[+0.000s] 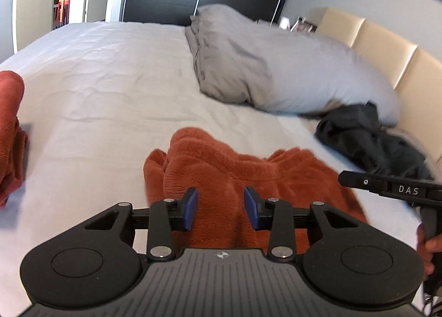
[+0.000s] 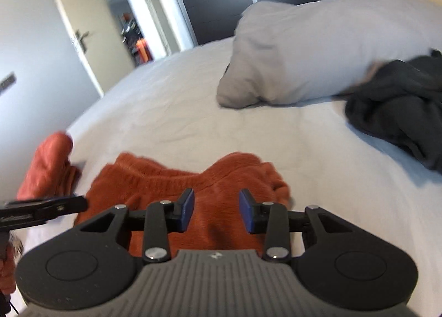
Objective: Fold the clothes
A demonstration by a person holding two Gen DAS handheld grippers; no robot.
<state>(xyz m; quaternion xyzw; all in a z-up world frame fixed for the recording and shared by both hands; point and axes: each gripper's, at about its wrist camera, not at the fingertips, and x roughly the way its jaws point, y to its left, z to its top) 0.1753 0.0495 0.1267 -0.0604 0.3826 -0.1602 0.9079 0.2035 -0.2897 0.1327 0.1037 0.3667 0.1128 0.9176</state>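
Left tongs and right tongs both hanging released, gripping nothing.
Rust fleece garment is lying bunched on the bed just below them; pads sitting clear of it.

I saw the rust fleece garment lying rumpled on the bed, its near part bunched into soft ridges with two humps along the far edge. A second rust piece sat apart at the left, rolled or folded up; I could not tell which. A dark garment lay crumpled well to the right, its far edge against the grey pillow.
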